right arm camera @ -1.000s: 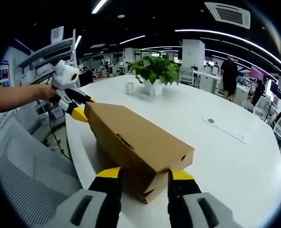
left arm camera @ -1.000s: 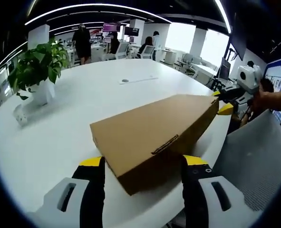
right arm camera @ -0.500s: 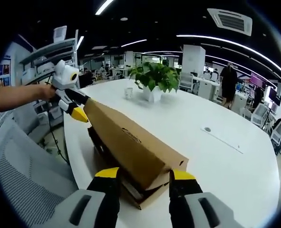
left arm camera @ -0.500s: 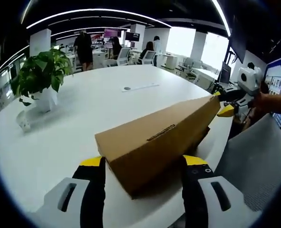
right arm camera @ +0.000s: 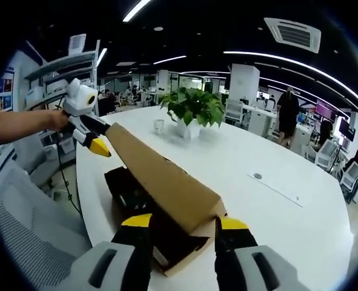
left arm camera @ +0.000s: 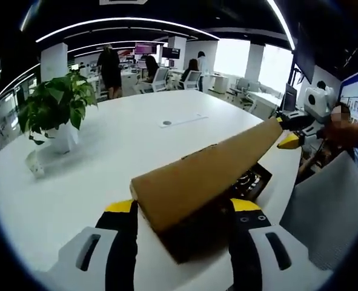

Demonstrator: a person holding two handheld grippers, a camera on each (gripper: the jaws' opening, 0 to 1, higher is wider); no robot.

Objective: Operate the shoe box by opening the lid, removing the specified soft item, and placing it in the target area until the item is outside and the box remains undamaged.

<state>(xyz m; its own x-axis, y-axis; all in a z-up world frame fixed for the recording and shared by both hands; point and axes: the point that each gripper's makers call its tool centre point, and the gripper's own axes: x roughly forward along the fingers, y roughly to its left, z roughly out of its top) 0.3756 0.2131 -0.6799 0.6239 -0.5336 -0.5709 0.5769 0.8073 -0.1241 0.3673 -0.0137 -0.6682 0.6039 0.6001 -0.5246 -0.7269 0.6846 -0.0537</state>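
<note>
The shoe box lies on the white desk near its edge, its long axis running from one gripper to the other. Its brown lid is raised on a slant, hinged along the far long side, so the dark interior shows beneath it. In the left gripper view the left gripper has its yellow-tipped jaws spread wide to either side of the near end of the lid; whether they touch the cardboard cannot be told. The right gripper meets the lid's far end, held by a hand. In the right gripper view the right gripper likewise straddles its end of the lid with jaws well apart, and the left gripper is at the opposite end. A potted plant stands further in on the desk.
</note>
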